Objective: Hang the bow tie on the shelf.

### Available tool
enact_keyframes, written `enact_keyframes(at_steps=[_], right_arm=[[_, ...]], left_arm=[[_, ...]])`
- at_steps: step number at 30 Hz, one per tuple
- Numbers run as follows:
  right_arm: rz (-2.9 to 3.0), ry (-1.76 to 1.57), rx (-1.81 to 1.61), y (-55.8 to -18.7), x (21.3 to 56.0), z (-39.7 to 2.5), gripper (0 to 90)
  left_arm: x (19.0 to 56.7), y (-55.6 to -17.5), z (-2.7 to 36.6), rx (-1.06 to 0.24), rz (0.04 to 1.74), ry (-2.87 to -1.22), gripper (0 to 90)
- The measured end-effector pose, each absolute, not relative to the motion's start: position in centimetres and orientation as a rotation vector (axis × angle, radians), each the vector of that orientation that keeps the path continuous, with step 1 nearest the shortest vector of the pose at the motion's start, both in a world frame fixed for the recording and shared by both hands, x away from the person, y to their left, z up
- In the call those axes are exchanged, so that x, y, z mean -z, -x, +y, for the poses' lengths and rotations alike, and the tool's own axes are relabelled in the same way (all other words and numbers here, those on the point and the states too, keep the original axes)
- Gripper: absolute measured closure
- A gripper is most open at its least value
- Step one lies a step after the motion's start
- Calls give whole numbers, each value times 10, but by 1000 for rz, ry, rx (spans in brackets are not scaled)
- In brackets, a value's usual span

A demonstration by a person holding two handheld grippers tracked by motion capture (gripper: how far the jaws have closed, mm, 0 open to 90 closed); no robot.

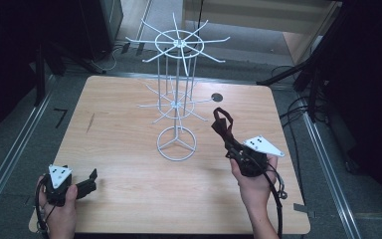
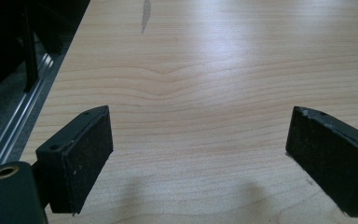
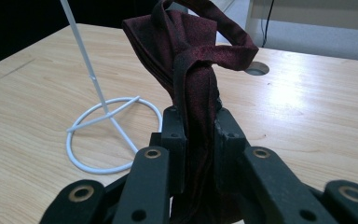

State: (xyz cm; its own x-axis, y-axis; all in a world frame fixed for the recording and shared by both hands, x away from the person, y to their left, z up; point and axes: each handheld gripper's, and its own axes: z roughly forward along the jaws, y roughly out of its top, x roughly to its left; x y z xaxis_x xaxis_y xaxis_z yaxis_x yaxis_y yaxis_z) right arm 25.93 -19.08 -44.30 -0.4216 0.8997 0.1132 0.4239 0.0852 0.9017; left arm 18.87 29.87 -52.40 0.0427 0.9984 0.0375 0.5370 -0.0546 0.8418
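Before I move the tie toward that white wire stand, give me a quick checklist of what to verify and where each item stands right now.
1. Grip on the dark red tie: ok. The right gripper is shut on it, with the fabric pinched between the jaws.
2. Loop free for hanging: ok. The tie's loop stands above the gripper, off the table.
3. Wire stand upright: ok. Its ring base sits flat on the table.
4. Prongs free: ok. Nothing hangs on either tier.
5. Left gripper out of the way: ok. It is open, holds nothing, and sits near the table's front left corner.
6. Stand steady enough to take the tie: cannot tell.
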Motion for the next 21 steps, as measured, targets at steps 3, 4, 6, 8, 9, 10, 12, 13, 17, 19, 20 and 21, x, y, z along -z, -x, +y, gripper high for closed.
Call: enact_keyframes(at_steps=[3, 4, 6, 8, 9, 10, 12, 13, 17, 19, 20, 21], right_arm=[[1887, -1288, -1314, -255, 440, -192, 788], [1887, -1288, -1314, -255, 440, -192, 788], [1882, -1278, -1322, -251, 437, -191, 789], [1882, -1276, -1324, -250, 436, -191, 789], [1880, -1273, -1326, -249, 435, -191, 788], [1876, -1268, -1335, -246, 432, -191, 789], [1875, -1258, -1343, -244, 430, -190, 788], [1875, -1258, -1343, -244, 430, -190, 788], [1876, -1245, -1349, -239, 427, -190, 787], [1875, -1242, -1352, -237, 427, -190, 787], [1877, -1236, -1355, -236, 426, -189, 787], [1875, -1232, -1361, -234, 425, -189, 787]], left_arm=[[524, -189, 299, -897, 1566, -1669, 79], [524, -189, 299, -897, 1566, -1669, 79], [524, -189, 298, -900, 1567, -1670, 79], [524, -189, 298, -900, 1567, -1670, 79], [524, -189, 298, -900, 1567, -1670, 79], [524, -189, 298, -901, 1568, -1671, 79], [524, -189, 298, -902, 1568, -1671, 79], [524, -189, 298, -902, 1568, -1671, 79], [524, -189, 298, -902, 1568, -1671, 79], [524, -189, 298, -902, 1568, -1671, 79], [524, -189, 298, -901, 1568, -1671, 79], [524, -189, 298, -901, 1568, -1671, 79]])
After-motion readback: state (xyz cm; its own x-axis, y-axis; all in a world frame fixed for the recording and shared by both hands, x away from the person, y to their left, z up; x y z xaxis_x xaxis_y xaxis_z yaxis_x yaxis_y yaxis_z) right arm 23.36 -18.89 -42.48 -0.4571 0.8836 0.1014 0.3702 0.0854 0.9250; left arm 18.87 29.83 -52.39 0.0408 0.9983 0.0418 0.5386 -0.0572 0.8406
